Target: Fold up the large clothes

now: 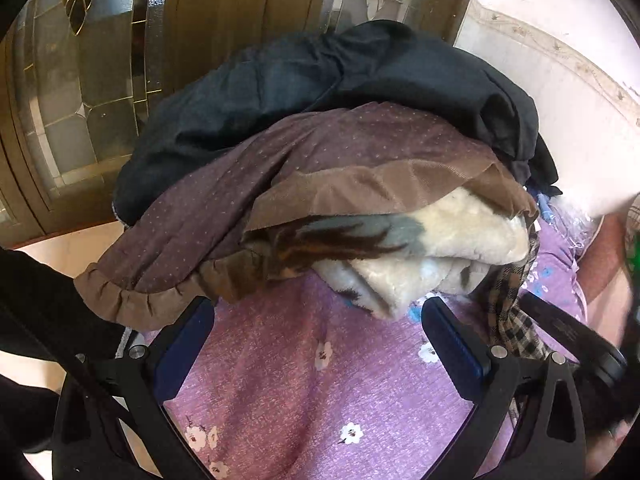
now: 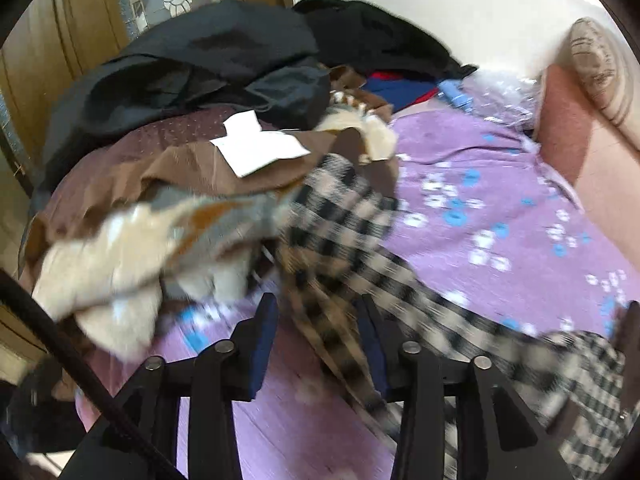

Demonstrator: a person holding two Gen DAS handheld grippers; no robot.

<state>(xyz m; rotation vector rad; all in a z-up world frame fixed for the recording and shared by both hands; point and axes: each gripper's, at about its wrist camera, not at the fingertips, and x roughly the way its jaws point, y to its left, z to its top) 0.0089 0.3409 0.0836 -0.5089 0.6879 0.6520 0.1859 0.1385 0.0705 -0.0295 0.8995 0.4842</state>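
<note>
A beige-and-black checked garment point(image 2: 340, 232) trails from the clothes pile across the purple flowered bedsheet point(image 2: 500, 184) and passes between the fingers of my right gripper point(image 2: 316, 332). The jaws stand partly apart with the cloth between them; the view is blurred. The same garment shows in the left wrist view point(image 1: 508, 304) at the right. My left gripper point(image 1: 316, 328) is open and empty above the sheet point(image 1: 304, 380), just in front of a folded cream fleece blanket point(image 1: 452, 236).
A pile of a brown dotted quilt point(image 1: 280, 168), dark jackets point(image 1: 320, 76) and the blanket fills the bed's far side. A white paper point(image 2: 260, 148) lies on the pile. Wooden glass-panelled doors point(image 1: 80, 100) stand behind. A pillow point(image 2: 596, 60) lies at the right.
</note>
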